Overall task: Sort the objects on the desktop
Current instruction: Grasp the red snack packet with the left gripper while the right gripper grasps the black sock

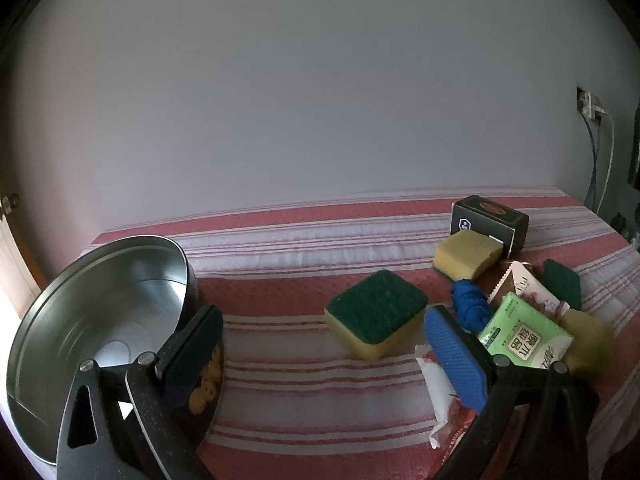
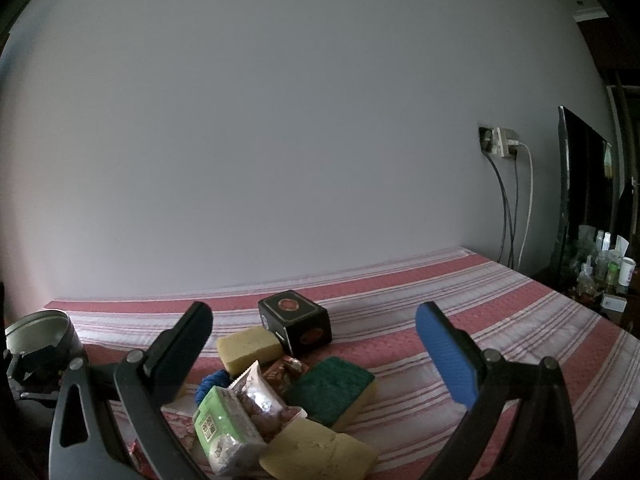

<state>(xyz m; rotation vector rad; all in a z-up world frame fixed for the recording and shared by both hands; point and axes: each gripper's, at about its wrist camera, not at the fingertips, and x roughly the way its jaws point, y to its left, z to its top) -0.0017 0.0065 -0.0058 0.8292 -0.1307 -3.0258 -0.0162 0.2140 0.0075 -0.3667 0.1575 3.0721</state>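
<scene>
On a red and white striped cloth [image 1: 288,384] lies a pile of objects. In the left wrist view: a green-topped yellow sponge [image 1: 376,314], a yellow sponge [image 1: 468,258], a black box [image 1: 490,220], a blue rope bundle [image 1: 471,304], a green tissue pack [image 1: 524,334] and a white wrapper [image 1: 438,392]. My left gripper [image 1: 320,332] is open and empty, above the cloth beside a metal tin [image 1: 100,320]. In the right wrist view my right gripper [image 2: 316,336] is open and empty over the pile: tissue pack [image 2: 222,424], snack bag [image 2: 260,400], sponges [image 2: 332,390], black box [image 2: 296,326].
A dark packet with yellow figures [image 1: 204,384] lies under my left finger by the tin. A plain wall stands behind the table. A wall socket with cables [image 2: 504,142] and a side shelf with bottles [image 2: 604,268] are at the right.
</scene>
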